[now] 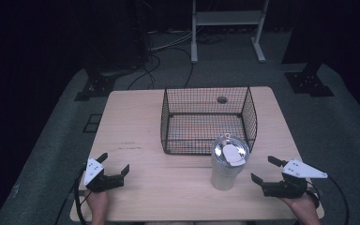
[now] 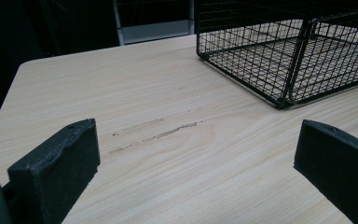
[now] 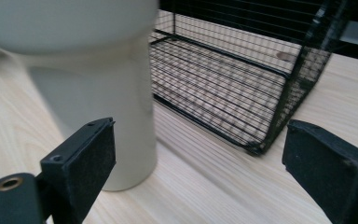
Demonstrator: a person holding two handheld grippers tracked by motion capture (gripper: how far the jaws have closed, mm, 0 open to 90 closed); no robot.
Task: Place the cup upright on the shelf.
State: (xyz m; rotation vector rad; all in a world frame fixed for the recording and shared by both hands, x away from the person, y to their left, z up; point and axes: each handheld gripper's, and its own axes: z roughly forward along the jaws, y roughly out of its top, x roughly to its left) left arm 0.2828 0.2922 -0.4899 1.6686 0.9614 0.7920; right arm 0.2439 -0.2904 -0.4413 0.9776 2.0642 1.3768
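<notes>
1. Standing on the wooden table (image 1: pixel 140 122) is a tall white cup (image 1: pixel 225 173) with a shiny lid (image 1: pixel 231 151). It is sitting upright, just in front of the black wire basket (image 1: pixel 209 120), near the basket's front right corner.
2. The wire basket is sitting in the middle of the table, toward the far side. Its top is open and nothing is lying inside it.
3. The right gripper (image 1: pixel 264 170) is resting low over the table, just to the right of the cup. A hand (image 1: pixel 304 208) is holding it from the near edge.
4. Its two black jaws are standing wide apart, and they are gripping nothing. They are pointing toward the cup but are not touching it.
5. In the right gripper view, the cup (image 3: pixel 98 88) is looking big and blurry past the left jaw, and the basket (image 3: pixel 261 79) is showing behind it.
6. The left gripper (image 1: pixel 116 164) is resting over the near left part of the table, well apart from the cup. Another hand (image 1: pixel 98 206) is holding it.
7. Its jaws are spread wide too, with nothing between them but bare wood.
8. In the left gripper view, a corner of the basket (image 2: pixel 289 51) is showing at the top right, far from the jaws.
</notes>
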